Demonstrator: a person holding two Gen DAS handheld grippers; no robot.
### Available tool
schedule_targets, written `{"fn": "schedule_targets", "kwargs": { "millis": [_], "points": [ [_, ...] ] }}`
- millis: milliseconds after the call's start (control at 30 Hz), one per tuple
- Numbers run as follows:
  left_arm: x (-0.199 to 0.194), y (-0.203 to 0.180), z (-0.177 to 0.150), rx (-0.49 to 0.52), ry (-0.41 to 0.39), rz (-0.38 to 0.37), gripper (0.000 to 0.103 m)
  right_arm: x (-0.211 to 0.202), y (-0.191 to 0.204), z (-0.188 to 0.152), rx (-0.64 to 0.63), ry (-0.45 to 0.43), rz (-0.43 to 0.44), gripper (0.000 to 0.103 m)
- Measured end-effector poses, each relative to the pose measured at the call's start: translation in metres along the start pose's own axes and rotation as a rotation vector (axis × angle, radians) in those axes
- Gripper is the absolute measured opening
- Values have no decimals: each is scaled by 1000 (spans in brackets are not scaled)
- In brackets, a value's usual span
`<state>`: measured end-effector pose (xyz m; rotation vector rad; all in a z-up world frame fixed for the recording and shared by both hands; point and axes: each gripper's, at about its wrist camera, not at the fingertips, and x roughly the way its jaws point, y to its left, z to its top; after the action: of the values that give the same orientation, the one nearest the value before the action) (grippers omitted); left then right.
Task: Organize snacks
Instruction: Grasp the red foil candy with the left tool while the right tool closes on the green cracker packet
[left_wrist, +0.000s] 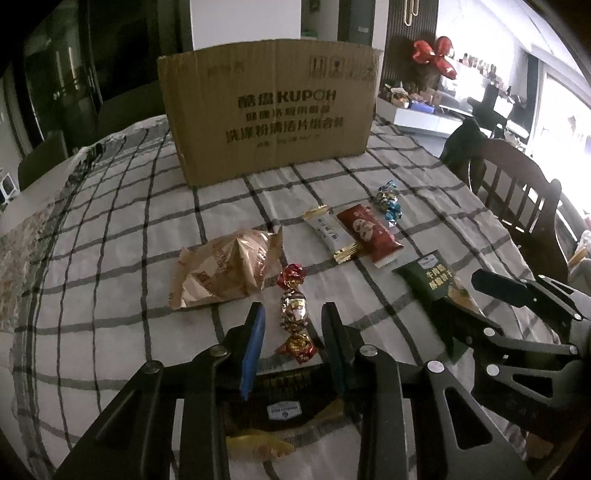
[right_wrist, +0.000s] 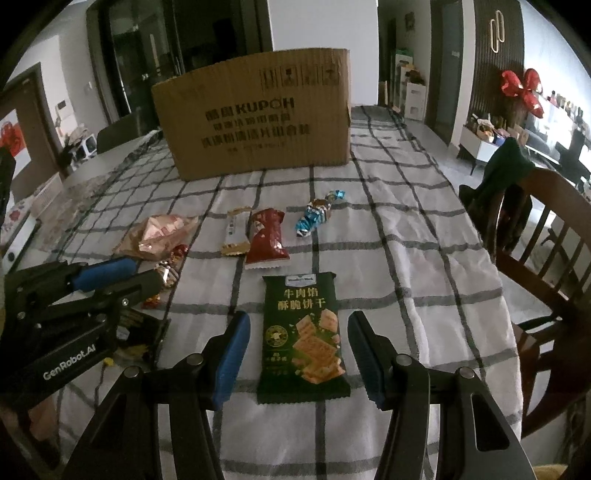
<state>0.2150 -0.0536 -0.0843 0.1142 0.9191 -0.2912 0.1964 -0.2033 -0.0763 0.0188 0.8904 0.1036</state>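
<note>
Hand-held grippers spread, straddling snacks.

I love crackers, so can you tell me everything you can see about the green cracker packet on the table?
The green cracker packet is a flat, shiny plastic pouch, dark green, with yellow Chinese writing, a round badge and a picture of golden square crackers. It looks sealed, with crimped ends. It lies flat on the checked tablecloth, its top end pointing toward the cardboard box. The right gripper is open, one finger on each side of it, not squeezing it yet.
</note>
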Motion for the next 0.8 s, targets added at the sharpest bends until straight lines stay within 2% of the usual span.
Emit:
{"fn": "schedule_targets", "kwargs": {
  "millis": [233,500,567,800],
  "points": [
    [11,-1,3,-3,32,-5,29,5,0,2,4,0,-7,56],
    [19,1,3,-16,62,-7,21,11,-2,3,1,7,-14,55],
    [20,1,3,-12,62,-5,20,13,-1,3,-4,10,-16,50],
    [20,0,3,1,60,-2,19,16,2,1,-26,12,-21,46]
  ]
}}
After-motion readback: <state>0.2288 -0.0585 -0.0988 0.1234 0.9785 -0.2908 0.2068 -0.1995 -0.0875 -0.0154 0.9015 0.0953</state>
